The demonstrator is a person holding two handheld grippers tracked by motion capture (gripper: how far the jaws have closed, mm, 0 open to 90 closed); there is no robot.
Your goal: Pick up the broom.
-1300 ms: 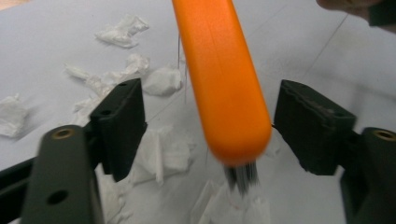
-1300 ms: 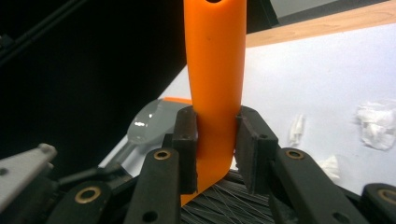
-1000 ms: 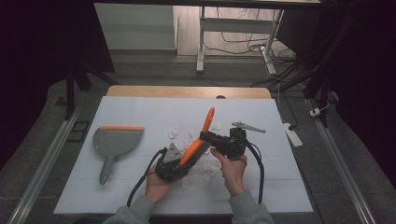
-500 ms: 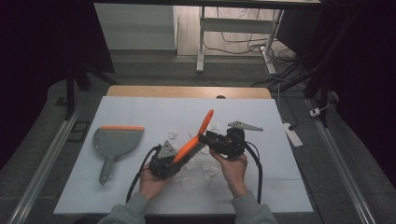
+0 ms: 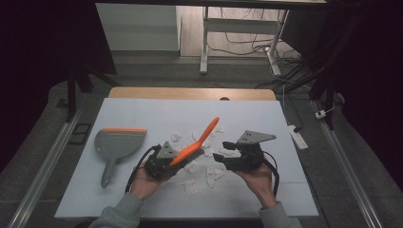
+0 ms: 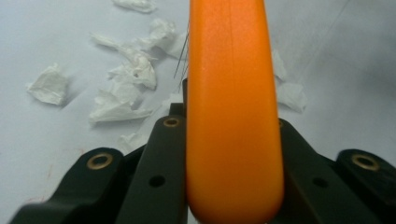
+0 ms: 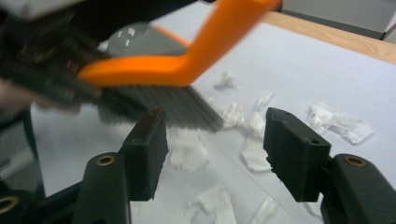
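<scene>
A dustpan (image 5: 116,144) lay on the left part of the table (image 5: 142,111). Paper scraps (image 5: 209,172) were scattered mid-table, right of the dustpan. A brush (image 5: 196,141) slanted above the scraps, between the left gripper (image 5: 164,159) and the right gripper (image 5: 230,154).

Grey sleeves are worn. Black tongs (image 5: 167,160) (image 5: 236,153) are fitted with brass-ringed screws, grey three-cornered plates and black cables.
</scene>
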